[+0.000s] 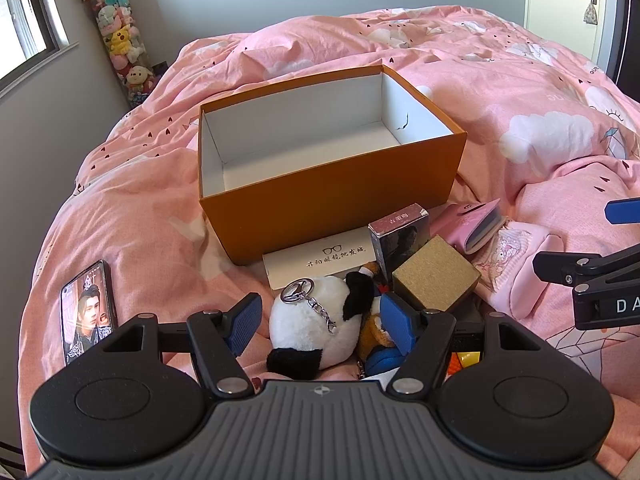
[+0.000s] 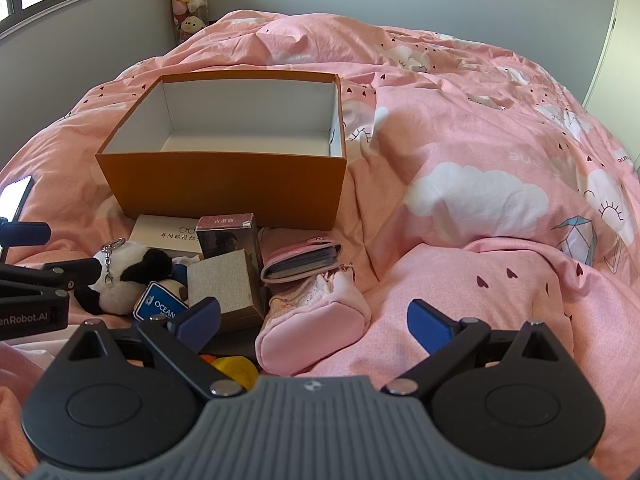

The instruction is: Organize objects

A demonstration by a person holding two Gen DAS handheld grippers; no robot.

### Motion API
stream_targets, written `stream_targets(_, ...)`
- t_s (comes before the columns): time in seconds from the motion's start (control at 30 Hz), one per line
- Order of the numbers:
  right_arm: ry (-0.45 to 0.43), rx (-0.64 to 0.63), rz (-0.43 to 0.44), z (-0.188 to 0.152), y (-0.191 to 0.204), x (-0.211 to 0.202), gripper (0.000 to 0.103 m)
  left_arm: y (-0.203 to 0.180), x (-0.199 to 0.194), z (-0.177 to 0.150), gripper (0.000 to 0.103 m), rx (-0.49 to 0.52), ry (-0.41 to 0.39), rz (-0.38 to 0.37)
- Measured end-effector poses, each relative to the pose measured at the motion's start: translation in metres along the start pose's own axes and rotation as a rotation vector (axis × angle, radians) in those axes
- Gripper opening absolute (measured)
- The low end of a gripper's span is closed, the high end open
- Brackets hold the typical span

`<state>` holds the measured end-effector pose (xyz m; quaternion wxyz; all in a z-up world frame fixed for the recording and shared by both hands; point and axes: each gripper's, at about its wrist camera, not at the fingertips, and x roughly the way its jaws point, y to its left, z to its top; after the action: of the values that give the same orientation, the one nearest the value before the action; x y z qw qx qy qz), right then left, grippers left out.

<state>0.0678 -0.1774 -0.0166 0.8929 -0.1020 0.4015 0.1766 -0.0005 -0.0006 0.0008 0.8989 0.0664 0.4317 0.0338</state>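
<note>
**On the bed: open box and loose items**

On the pink quilt (image 1: 500, 92) stands an orange box (image 1: 332, 204), lid off, white inside, with nothing in it. Just in front of its near wall lies a cluster of small things, touching or overlapping one another:

- white glasses case (image 1: 320, 264), flat, against the box's front wall;
- dark card box (image 1: 396, 236), upright, beside the glasses case;
- gold box (image 1: 436, 276), tilted, leaning in front of the card box;
- panda plush (image 1: 316, 320) with a metal key ring (image 1: 298, 290) on a chain, lying on its side;
- blue tag (image 2: 160, 308) printed "OCEAN", beside the panda;
- pink wallet (image 2: 300, 260), closed, right of the card box;
- pink pouch (image 2: 316, 320), just below the wallet;
- yellow piece (image 2: 236, 368), mostly hidden behind the right gripper's body.

A phone (image 1: 88, 312), screen lit, lies apart on the quilt at the left.

Left gripper (image 1: 320, 320): fingers spread wide, holding nothing, with the panda between them but not pinched.

Right gripper (image 2: 316, 320): fingers spread wide, holding nothing, poised over the pink pouch.

A clear tube of plush toys (image 1: 116, 40) stands in the corner by the window (image 1: 24, 20).
</note>
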Motion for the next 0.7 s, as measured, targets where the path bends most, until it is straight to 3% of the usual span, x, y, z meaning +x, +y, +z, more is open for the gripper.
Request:
stream_targets(0.4, 0.009, -0.001, 0.007, 0.000, 0.002, 0.002, 0.100, 0.002, 0.004, 0.000, 0.079, -0.003, 0.006, -0.010)
stream_targets(0.57, 0.030, -0.010, 0.044, 0.003, 0.007, 0.008, 0.099, 0.009, 0.006, 0.000, 0.072, -0.012, 0.007, -0.031)
stream_targets(0.7, 0.055, -0.032, 0.080, 0.007, 0.009, 0.015, 0.082, 0.018, 0.011, 0.001, 0.059, -0.023, 0.033, -0.059)
